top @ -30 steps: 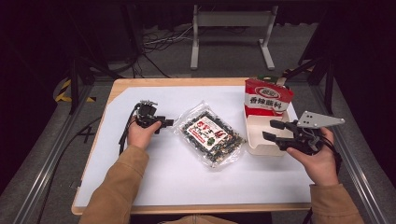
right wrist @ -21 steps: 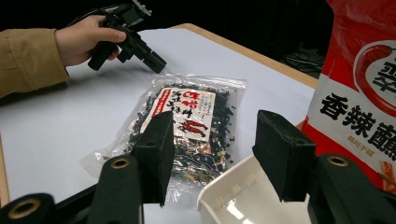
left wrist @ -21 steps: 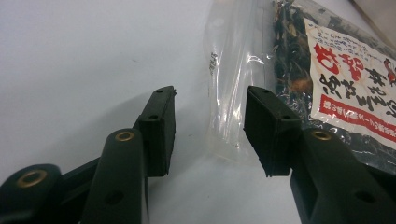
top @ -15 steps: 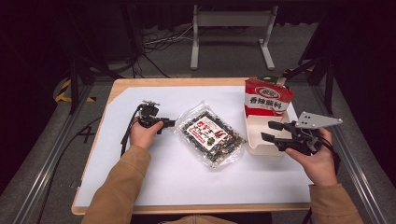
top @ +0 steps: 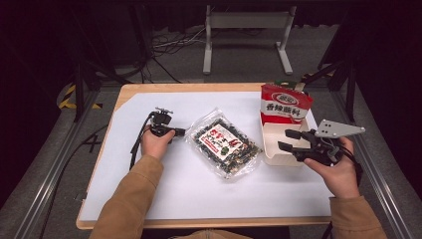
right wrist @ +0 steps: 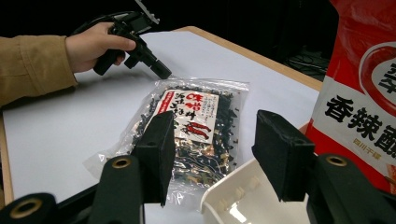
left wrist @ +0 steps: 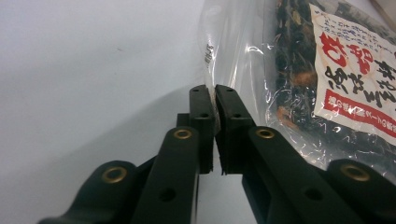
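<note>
A clear bag of dark dried food [top: 224, 147] with a red-and-white label lies flat at the middle of the white sheet. My left gripper [top: 181, 132] sits at the bag's left corner. In the left gripper view its jaws have just been closing and now stand together [left wrist: 214, 91], pinching the thin sealed edge of the bag [left wrist: 299, 56]. The right gripper view shows the same grip [right wrist: 163, 73] on the bag [right wrist: 187, 126]. My right gripper [top: 283, 139] hovers open over the white tray [top: 278, 158], with nothing between its pads [right wrist: 215, 126].
A red snack packet [top: 286, 105] stands upright at the far end of the white tray [right wrist: 229, 186], close to the right gripper [right wrist: 364, 93]. The wooden table edge [top: 199, 222] runs along the front. A metal stand [top: 246, 22] is on the floor beyond the table.
The left gripper's jaws have come together on the bag's left corner. The right hand has stayed over the tray.
</note>
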`<action>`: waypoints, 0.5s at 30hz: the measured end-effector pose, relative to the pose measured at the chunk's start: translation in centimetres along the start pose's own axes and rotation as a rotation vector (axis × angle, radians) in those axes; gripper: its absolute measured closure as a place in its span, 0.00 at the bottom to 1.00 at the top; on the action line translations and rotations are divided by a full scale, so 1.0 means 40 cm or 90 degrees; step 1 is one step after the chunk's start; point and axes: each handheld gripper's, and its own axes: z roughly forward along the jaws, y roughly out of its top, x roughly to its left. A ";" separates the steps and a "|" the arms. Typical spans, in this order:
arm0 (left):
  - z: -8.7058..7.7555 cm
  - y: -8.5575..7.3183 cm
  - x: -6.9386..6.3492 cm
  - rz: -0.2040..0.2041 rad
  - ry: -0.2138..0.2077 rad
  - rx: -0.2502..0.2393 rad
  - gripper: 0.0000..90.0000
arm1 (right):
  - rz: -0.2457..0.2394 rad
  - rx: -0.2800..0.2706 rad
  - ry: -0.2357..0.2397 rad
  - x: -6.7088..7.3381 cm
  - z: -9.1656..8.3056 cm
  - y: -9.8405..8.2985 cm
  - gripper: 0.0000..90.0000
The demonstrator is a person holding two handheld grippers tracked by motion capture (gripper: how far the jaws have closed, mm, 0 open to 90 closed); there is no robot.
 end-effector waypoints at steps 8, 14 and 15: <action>-0.017 0.002 -0.003 0.009 -0.003 -0.021 1.00 | 0.000 -0.009 0.001 0.001 -0.001 0.000 0.54; -0.049 0.008 -0.019 0.034 0.000 -0.042 1.00 | 0.004 -0.011 0.006 0.001 0.002 -0.001 0.54; -0.055 0.009 -0.022 0.037 -0.001 -0.050 1.00 | 0.005 -0.012 0.005 0.001 0.002 -0.001 0.54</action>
